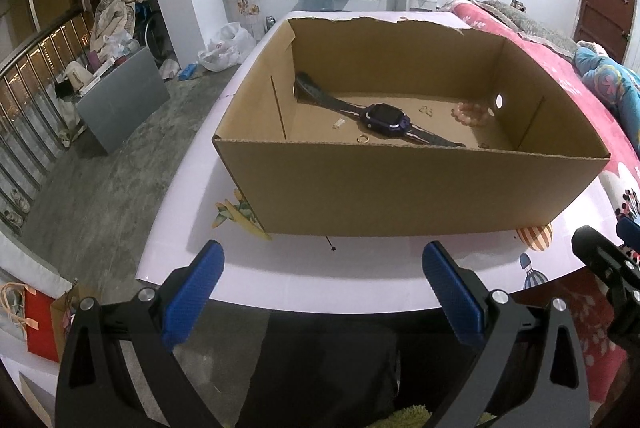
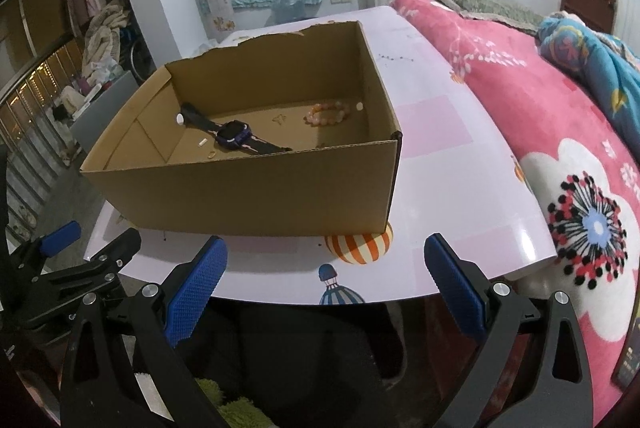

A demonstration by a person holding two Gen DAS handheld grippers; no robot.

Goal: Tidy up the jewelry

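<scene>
Ahead of both claws, left point(image 1: 322, 282) and right point(image 2: 326, 278), each spread wide and empty, the box point(image 1: 400, 195) on the desk point(image 2: 440, 163) holds watch point(image 1: 384, 115), bracelet point(image 2: 330, 113) and ring point(image 1: 363, 138). Risk: wide fingers may miss the tiny ring or snag the wall.
</scene>
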